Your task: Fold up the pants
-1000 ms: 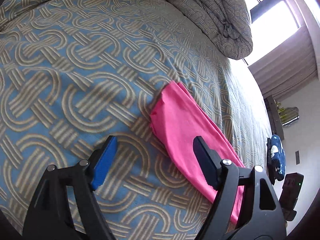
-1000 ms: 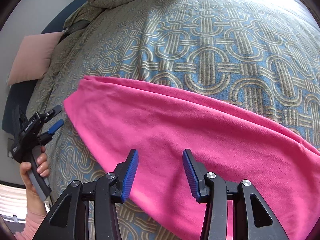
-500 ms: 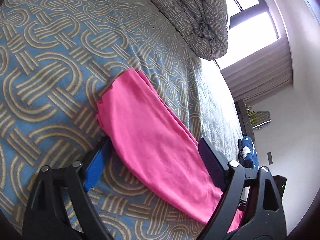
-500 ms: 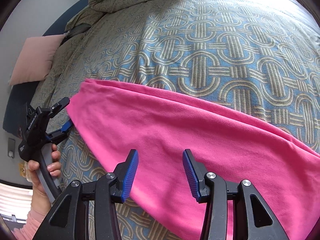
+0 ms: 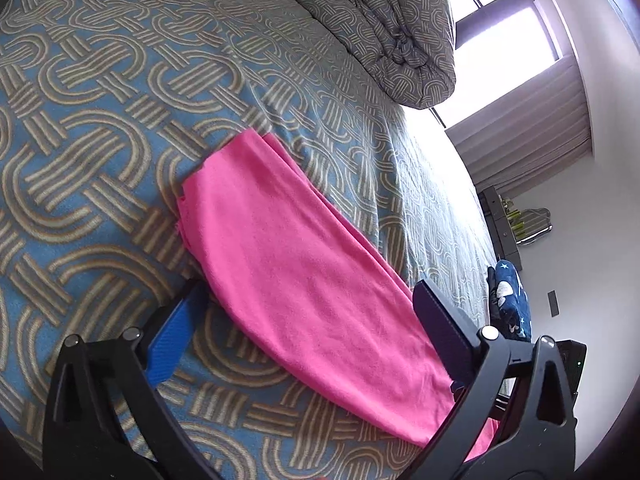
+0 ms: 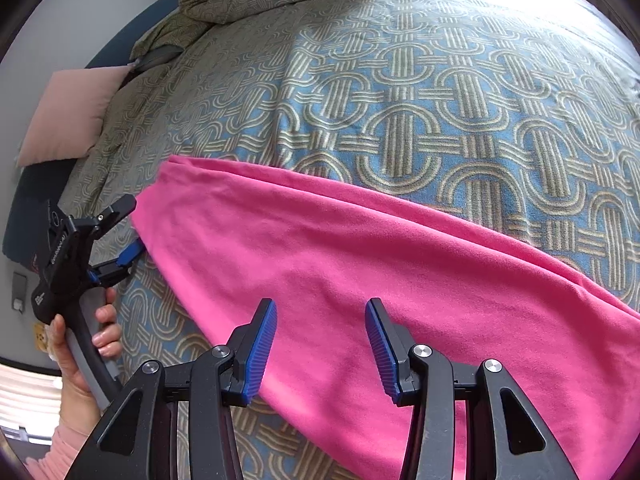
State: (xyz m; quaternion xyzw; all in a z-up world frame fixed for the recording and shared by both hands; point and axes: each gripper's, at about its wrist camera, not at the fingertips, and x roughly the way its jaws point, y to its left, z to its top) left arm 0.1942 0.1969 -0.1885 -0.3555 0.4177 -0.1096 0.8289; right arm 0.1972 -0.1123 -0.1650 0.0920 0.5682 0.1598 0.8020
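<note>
Both tongs stood unclamped over the long pink fleece pants (image 5: 304,280): left gripper (image 5: 304,332), jaws just opened wide astride the leg, needed every layer; right gripper (image 6: 320,344) half-open.

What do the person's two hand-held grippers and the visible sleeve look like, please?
Each hand-held gripper, left and right, has a black angular frame with triangular cut-outs, silver pivot bolts and ribbed blue pads. Seen from the right wrist, the left one has white lettering on its black body and a grey handle. The sleeve is pink.

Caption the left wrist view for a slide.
Open left gripper straddles one end of pink pants lying on a patterned bedspread.
</note>
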